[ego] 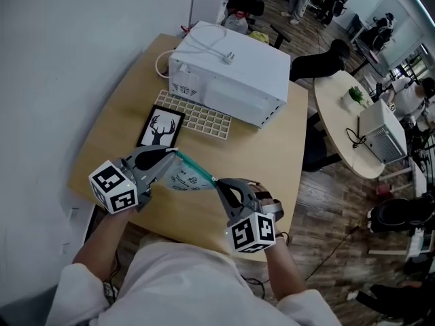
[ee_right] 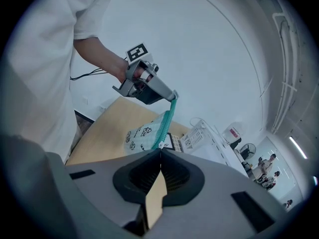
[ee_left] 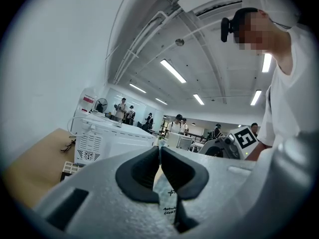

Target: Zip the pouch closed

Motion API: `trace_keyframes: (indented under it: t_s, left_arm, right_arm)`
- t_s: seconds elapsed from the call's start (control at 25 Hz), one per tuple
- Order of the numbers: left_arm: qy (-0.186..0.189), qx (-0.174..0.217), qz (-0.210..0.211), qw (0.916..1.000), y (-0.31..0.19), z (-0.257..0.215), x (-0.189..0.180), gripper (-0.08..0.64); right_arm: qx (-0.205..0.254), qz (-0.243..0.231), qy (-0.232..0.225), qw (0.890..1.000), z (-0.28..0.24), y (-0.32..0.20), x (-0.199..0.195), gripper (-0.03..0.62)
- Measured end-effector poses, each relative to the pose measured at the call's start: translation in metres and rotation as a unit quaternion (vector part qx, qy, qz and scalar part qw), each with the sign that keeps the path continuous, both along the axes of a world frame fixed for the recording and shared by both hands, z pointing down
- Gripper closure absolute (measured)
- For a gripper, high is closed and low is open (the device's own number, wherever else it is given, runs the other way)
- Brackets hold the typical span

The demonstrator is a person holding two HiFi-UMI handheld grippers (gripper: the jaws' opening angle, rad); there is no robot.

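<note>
Two grips: both shut tight; I hold the pouch in mid-air over the table, centre-left of the head view.
Left gripper: clamped on the pouch's upper-left end, pointing level.
Right gripper: nipped on what looks like the zip pull, tilted downward.
Zip line: taut, running upper left to lower right between them.
Next pull: along that line, I reckon, with the right hand leading.

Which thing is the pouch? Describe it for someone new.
On the wooden table, look in front of the white appliance. The pouch hangs between the left gripper and right gripper: translucent, printed with small drawings, the only thing with a teal zipper edge.
</note>
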State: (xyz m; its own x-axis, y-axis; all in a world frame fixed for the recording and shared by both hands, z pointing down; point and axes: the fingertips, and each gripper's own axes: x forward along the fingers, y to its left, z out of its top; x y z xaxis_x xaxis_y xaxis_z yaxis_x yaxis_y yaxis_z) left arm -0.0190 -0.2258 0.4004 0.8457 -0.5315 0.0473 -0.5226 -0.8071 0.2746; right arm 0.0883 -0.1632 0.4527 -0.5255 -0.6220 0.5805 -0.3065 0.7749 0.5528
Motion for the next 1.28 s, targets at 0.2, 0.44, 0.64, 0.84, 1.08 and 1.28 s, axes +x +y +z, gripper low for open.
trace_keyframes:
  t_s: [0.2, 0.44, 0.64, 0.84, 1.08, 1.28]
  left_arm:
    - [-0.002, 0.002, -0.004, 1.0, 0.002, 0.001, 0.004, 0.537]
    - [0.002, -0.003, -0.02, 0.9998, -0.001, 0.003, -0.006, 0.535]
    - [-0.001, -0.002, -0.021, 0.9998, 0.001, 0.005, -0.004, 0.537]
    - [0.002, -0.005, -0.029, 0.9996, 0.0, 0.007, -0.006, 0.535]
    - [0.002, -0.001, -0.035, 0.9994, -0.001, 0.006, -0.009, 0.535]
    - [-0.002, -0.003, -0.032, 0.9995, 0.002, 0.011, -0.004, 0.535]
  right_arm:
    - [0.0, 0.006, -0.002, 1.0, -0.001, 0.001, 0.005, 0.591]
    - [-0.006, 0.019, 0.004, 1.0, 0.004, 0.004, 0.02, 0.591]
    - [-0.008, 0.025, -0.005, 1.0, 0.004, 0.007, 0.022, 0.591]
    - [-0.012, 0.033, -0.008, 0.999, 0.005, 0.01, 0.027, 0.591]
    - [-0.012, 0.036, -0.014, 0.999, 0.004, 0.009, 0.026, 0.589]
    - [-0.02, 0.046, -0.022, 0.998, 0.008, 0.013, 0.031, 0.591]
